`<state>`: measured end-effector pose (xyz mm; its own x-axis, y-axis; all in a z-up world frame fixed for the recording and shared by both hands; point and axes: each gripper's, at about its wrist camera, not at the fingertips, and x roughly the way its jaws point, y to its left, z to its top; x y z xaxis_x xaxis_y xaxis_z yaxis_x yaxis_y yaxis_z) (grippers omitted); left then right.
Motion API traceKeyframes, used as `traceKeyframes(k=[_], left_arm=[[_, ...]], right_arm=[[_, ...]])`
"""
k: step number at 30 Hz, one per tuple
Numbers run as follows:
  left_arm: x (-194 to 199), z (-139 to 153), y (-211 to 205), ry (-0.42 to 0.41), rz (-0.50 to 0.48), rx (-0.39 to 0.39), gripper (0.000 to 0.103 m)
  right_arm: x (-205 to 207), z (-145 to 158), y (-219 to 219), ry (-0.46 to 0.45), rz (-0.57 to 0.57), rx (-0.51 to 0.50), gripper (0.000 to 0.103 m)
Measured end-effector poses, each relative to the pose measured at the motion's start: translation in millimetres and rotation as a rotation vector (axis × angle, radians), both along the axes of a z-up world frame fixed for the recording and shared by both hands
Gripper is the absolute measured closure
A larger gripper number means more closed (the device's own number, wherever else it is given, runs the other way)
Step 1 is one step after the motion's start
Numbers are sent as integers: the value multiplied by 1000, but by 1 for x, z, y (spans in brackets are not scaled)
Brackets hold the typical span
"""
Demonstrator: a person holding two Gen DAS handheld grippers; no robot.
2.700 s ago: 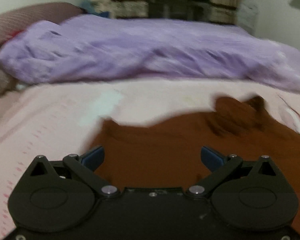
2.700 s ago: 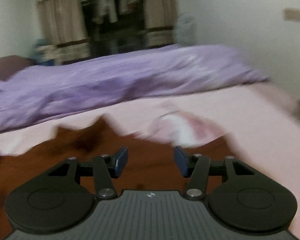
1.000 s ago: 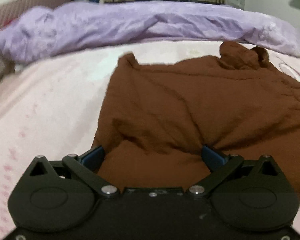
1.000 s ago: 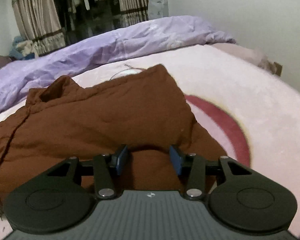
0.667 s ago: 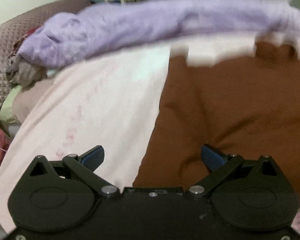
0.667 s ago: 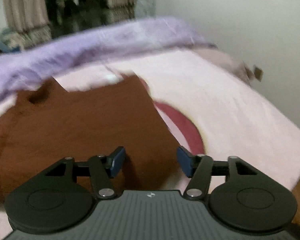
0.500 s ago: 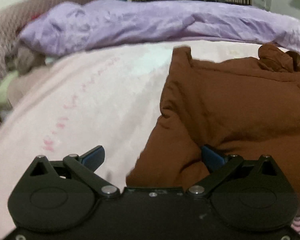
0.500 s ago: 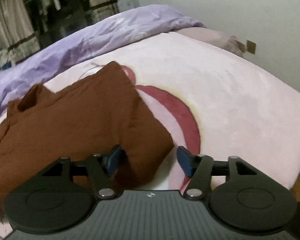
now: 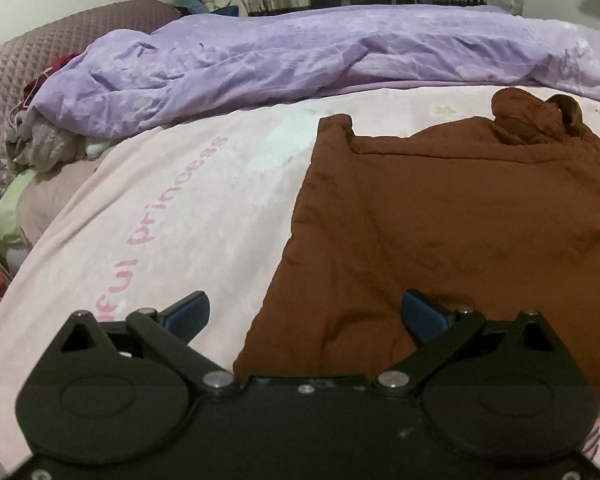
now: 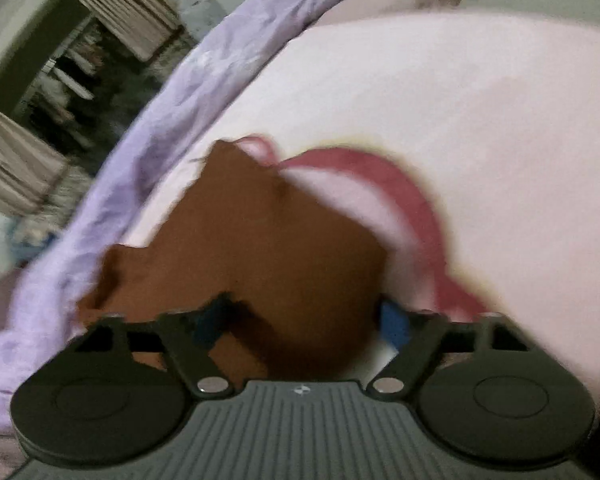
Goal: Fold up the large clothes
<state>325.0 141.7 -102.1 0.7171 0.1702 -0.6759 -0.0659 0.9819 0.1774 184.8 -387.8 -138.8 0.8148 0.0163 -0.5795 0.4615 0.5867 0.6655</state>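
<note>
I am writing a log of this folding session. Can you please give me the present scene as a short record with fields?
surface: pink bed sheet with the printed word "princess"
garment: brown garment, lying on the sheet, partly folded
background: purple duvet bunched along the far side of the bed
left gripper: open, nothing pressed; garment edge lies between its fingers
right gripper: jaws opening, garment between them, not gripped; view blurred

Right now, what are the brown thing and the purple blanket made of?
The brown garment looks like soft, matte woven cloth, perhaps cotton: dull, with gentle creases. The purple blanket seems thinner and slightly shiny, maybe a silky synthetic: its many fine crinkles catch the light. I can't be sure of either.
</note>
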Motion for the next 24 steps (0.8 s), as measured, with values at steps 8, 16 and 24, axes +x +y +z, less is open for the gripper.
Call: traceKeyframes(k=[8, 16, 24], left_arm=[[5, -4, 2, 7, 2, -13, 0], [8, 1, 0, 2, -7, 6, 0], [7, 25, 13, -26, -16, 9, 0]], right_arm=[[19, -5, 4, -11, 9, -97, 72], [8, 87, 86, -281, 91, -430, 82], [50, 173, 249, -508, 343, -659, 90]])
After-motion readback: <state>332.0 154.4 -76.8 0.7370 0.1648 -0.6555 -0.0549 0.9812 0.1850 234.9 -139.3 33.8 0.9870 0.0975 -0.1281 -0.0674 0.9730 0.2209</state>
